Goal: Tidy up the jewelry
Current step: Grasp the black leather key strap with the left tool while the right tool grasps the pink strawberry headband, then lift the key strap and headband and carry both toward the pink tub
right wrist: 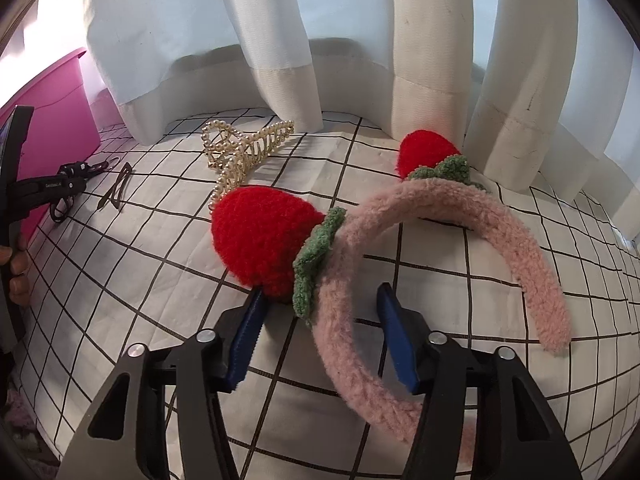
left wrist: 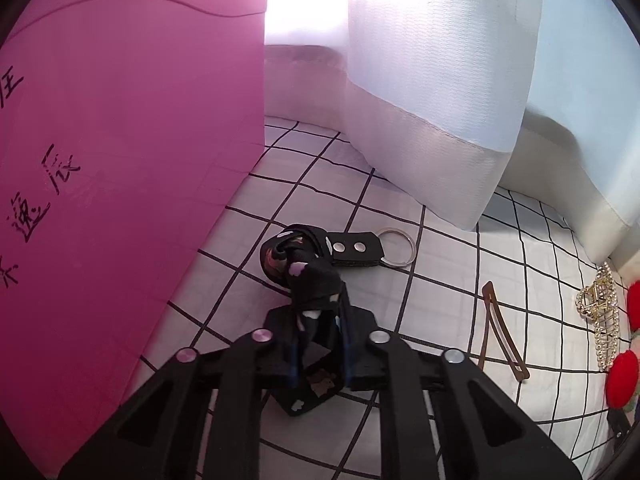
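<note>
Far left: pink box (left wrist: 120,160) standing on the checked cloth (left wrist: 440,320), probably where the pieces are meant to go; I can't see its opening from here.

Left fingers (left wrist: 320,360): closed tight on the black patterned strap (left wrist: 308,280) of a keychain. Its studded tab and metal ring (left wrist: 396,247) lie on the cloth just beyond, near the box wall. Grip sits on bunched fabric, so I'd lift slowly and watch whether the strap slides; the ring will swing once it leaves the cloth, so keep it clear of the box wall.

Just right of it: a brown snap clip (left wrist: 500,336) flat on the cloth, untouched. Farther right, a pearl claw clip (right wrist: 244,152), also loose.

Right fingers (right wrist: 320,324): partly open, straddling the pink fluffy headband (right wrist: 460,208) beside the near red strawberry (right wrist: 260,240). The pads aren't visibly pressing the band yet, so no hold.

Note for the right side: close on the band itself, not the strawberry. The plush will compress, so squeeze fully before lifting. The headband's far end will tip; raise it level.
</note>
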### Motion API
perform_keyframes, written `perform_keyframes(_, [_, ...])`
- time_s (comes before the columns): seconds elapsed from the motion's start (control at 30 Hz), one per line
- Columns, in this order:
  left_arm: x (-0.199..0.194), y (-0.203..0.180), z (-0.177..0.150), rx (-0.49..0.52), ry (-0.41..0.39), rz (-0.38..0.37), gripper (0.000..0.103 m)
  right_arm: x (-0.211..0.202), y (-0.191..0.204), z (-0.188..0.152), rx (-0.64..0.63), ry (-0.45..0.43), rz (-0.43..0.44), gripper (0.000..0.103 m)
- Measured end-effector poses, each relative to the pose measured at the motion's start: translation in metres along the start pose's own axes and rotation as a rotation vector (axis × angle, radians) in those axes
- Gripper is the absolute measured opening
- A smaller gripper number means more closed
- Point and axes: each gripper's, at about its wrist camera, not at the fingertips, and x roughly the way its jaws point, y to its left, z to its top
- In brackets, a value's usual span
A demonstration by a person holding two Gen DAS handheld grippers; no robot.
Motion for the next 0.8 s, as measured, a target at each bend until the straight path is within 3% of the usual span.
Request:
perform_keyframes(0.1, [-0.005,0.000,-0.007,0.003,0.001,-0.028,0.006,-0.001,0.007,0.000,-0.017,-0.007,0.023,0.027])
perform_keyframes(0.27, [-0.023,-0.007,-0.017,0.026,-0.024,-0.062,0.005,-0.004,0.004,-0.002,0.016,-0.017,0.052,0.013])
perform_keyframes(0.8, [-0.090,-0.034,-0.036,0.069,-0.044,-0.081,0.005,-0.046,-0.007,-0.006,0.086,-0.044,0.157,0.013])
